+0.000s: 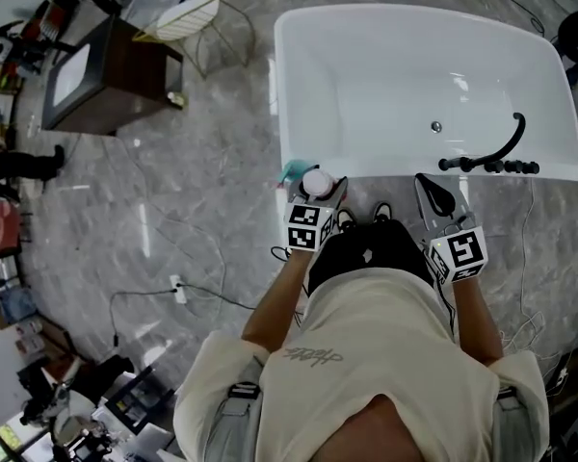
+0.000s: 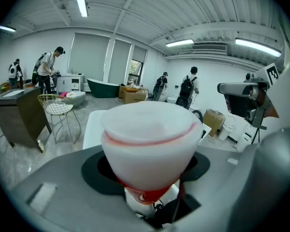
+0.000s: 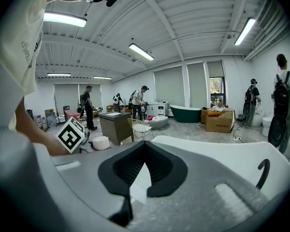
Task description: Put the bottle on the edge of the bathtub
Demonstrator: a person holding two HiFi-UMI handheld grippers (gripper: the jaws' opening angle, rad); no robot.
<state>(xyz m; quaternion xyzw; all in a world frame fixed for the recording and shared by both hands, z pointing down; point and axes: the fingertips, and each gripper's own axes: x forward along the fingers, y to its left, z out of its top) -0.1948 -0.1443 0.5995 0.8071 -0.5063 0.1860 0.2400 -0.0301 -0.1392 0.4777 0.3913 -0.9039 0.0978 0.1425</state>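
A white bottle [image 1: 317,183] with a broad white cap and a red band is held upright by my left gripper [image 1: 315,200], which is shut on it. It hangs just over the near left corner of the white bathtub [image 1: 308,37]. In the left gripper view the bottle [image 2: 149,144] fills the middle, standing between the grey jaws of the left gripper [image 2: 147,175]. My right gripper [image 1: 435,198] is over the tub's near rim, right of the bottle, shut with nothing in it. In the right gripper view its dark pads [image 3: 130,170] meet at the tip of the right gripper [image 3: 144,148].
A black faucet set [image 1: 491,162] stands on the tub's near right rim, with a drain [image 1: 436,126] in the basin. Something teal [image 1: 293,171] lies beside the bottle. A dark cabinet [image 1: 96,75] and a wire chair [image 1: 188,17] stand to the left. A power strip [image 1: 178,288] lies on the marble floor.
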